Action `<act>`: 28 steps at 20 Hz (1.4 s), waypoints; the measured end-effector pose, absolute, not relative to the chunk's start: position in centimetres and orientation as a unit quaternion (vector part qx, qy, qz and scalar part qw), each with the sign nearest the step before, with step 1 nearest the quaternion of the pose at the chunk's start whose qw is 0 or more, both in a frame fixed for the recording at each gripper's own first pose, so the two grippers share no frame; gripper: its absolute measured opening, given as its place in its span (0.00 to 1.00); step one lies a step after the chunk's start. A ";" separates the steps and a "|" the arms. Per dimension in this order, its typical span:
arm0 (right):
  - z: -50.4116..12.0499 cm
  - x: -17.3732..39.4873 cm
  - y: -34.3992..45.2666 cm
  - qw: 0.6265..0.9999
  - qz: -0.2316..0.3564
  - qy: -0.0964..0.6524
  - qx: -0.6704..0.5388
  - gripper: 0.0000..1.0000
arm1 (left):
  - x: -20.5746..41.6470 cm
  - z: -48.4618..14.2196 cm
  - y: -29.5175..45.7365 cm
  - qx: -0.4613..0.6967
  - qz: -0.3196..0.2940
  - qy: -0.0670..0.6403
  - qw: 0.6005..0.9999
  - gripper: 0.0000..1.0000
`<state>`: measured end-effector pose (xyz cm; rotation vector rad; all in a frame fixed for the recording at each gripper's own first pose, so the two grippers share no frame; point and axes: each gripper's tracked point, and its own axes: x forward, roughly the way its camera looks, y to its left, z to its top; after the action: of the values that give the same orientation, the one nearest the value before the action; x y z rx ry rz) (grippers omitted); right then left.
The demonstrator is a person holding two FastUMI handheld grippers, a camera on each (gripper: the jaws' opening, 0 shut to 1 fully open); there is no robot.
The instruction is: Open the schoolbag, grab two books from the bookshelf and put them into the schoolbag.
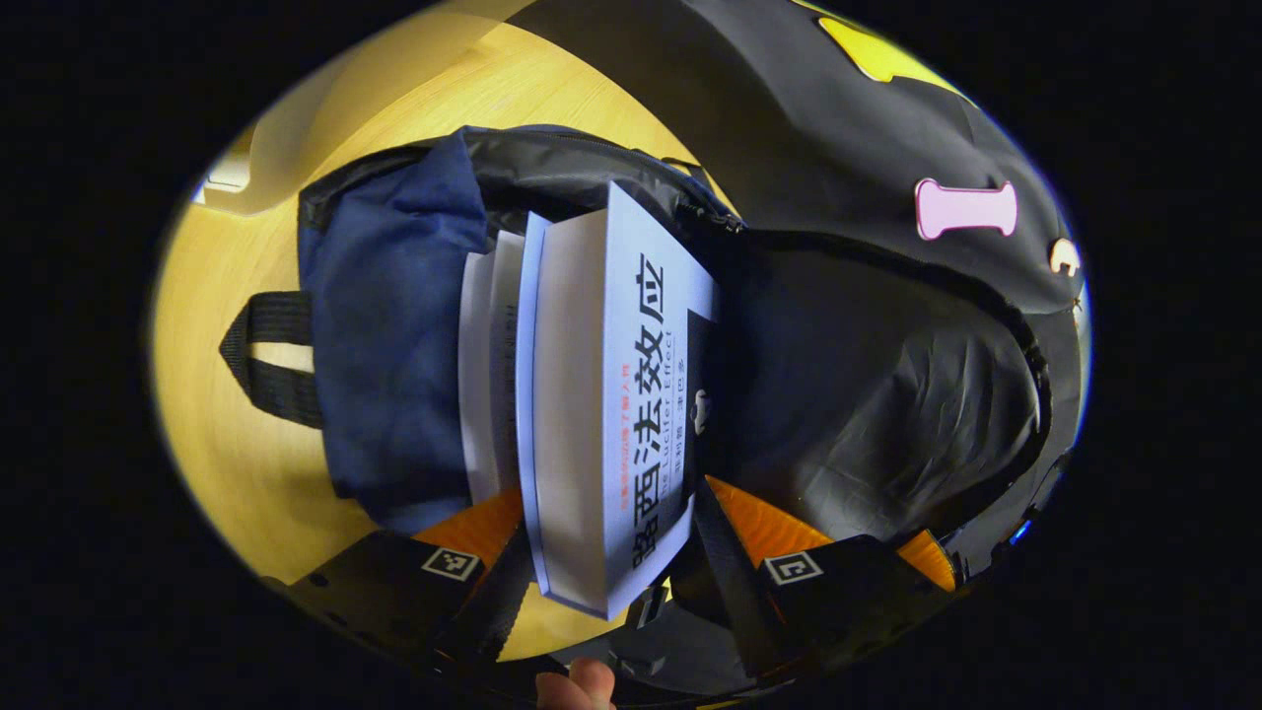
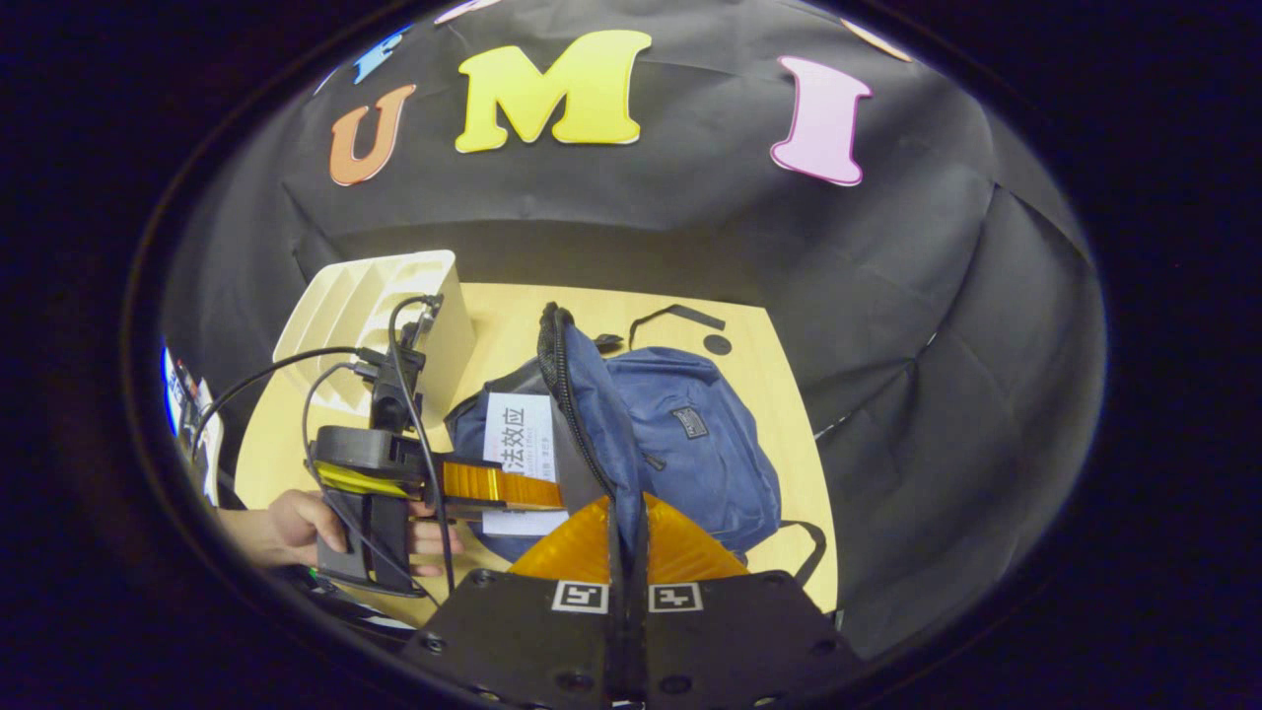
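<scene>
Schoolbag (image 2: 680,434) lies open on the wooden surface (image 2: 759,375), a white book (image 1: 616,394) standing partway in its mouth, long axis running straight away from the left tongs (image 1: 616,552), which clamp the book's near end. A second book (image 1: 488,375) sits inside, just beside the first. Right tongs (image 2: 627,532) are nearly closed on the bag's zippered flap edge (image 2: 567,394), holding the opening apart. Empty bookshelf (image 2: 365,316) stands beyond the left hand (image 2: 296,523).
</scene>
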<state>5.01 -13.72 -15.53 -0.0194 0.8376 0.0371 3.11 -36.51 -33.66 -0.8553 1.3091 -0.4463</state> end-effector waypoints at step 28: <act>-16.2 3.8 -2.2 0.924 0.106 0.364 0.043 0.66 | 4.9 -13.9 -12.5 -0.071 -0.042 0.334 0.939 0.89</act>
<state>3.77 -2.15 -16.19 0.0890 0.7476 0.2185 4.93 -12.54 -13.89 -0.1459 0.6810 -0.0856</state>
